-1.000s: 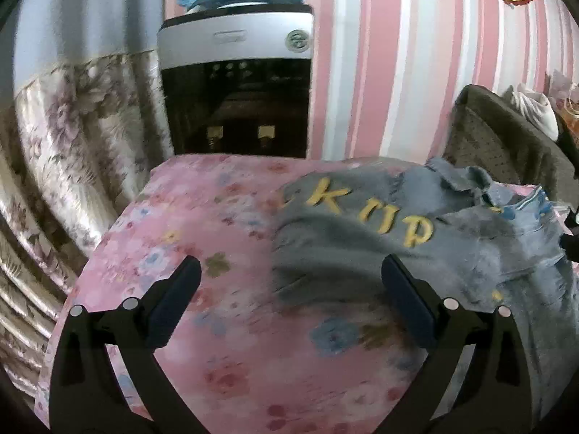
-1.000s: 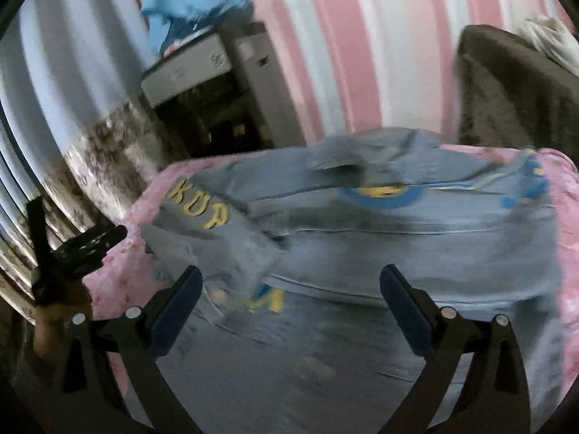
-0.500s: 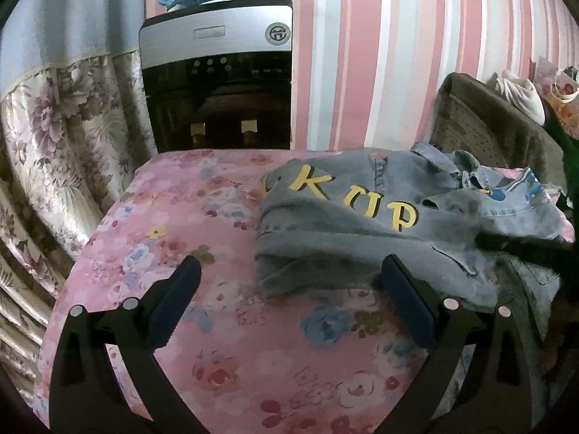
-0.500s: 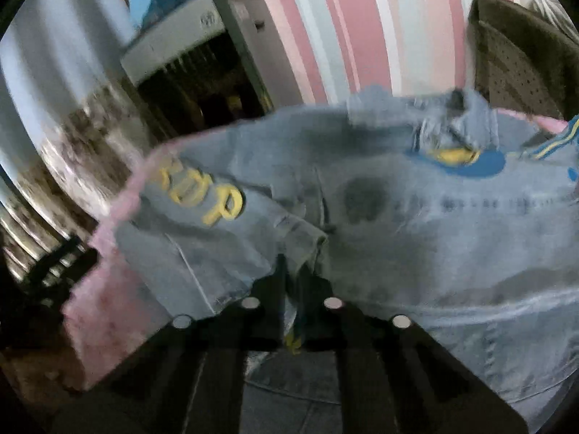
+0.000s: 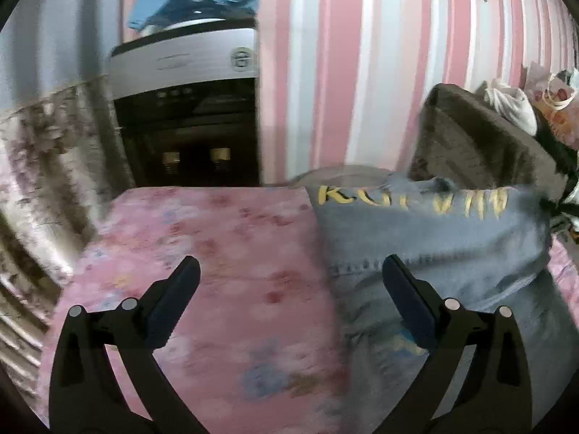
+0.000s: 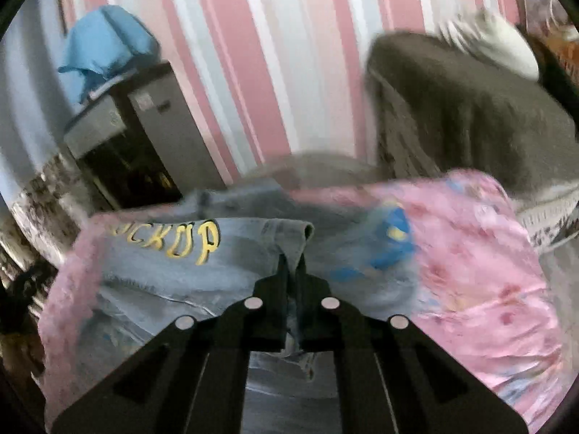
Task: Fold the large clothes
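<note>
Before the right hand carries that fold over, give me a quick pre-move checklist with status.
1. Right gripper shut on the denim jacket: ok, a fold of cloth stands pinched between its jaws.
2. Left gripper free: ok, jaws wide open, nothing between them.
3. Left gripper over the jacket edge: ok, one finger over denim, the other over the pink floral cover.
4. Jacket lying flat: not ok, bunched and creased.
5. Cover beside the jacket bare: ok where visible.
6. How many layers are pinched: cannot tell, blurred.
</note>
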A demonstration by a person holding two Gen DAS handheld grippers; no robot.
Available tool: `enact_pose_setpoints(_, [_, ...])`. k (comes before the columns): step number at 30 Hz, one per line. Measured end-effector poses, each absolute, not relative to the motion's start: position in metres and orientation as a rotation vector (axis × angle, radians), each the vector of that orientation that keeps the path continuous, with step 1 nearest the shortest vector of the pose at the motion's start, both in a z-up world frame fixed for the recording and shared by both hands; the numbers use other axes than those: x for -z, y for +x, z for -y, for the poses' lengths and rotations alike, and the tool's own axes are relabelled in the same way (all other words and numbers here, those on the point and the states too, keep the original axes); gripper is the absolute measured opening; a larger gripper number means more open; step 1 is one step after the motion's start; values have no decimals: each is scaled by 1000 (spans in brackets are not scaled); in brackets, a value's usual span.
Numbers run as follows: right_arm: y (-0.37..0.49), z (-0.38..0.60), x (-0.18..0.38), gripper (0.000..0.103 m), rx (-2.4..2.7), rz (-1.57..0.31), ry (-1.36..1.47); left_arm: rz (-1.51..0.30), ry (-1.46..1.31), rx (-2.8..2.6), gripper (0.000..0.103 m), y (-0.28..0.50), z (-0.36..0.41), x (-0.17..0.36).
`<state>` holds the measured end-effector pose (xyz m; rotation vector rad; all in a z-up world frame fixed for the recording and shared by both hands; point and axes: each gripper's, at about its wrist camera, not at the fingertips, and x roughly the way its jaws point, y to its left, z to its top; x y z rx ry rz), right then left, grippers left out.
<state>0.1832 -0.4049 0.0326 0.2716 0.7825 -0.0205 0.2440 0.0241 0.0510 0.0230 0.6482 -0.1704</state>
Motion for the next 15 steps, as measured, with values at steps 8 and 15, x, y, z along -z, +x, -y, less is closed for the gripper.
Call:
enact_pose_setpoints(8, [185, 430, 13, 54, 82, -879, 235, -825, 126, 223, 100, 300, 68, -18])
enact_pose_setpoints(15, [174, 395, -13, 63, -45, -756, 140, -930, 178, 137, 100, 308, 66, 29])
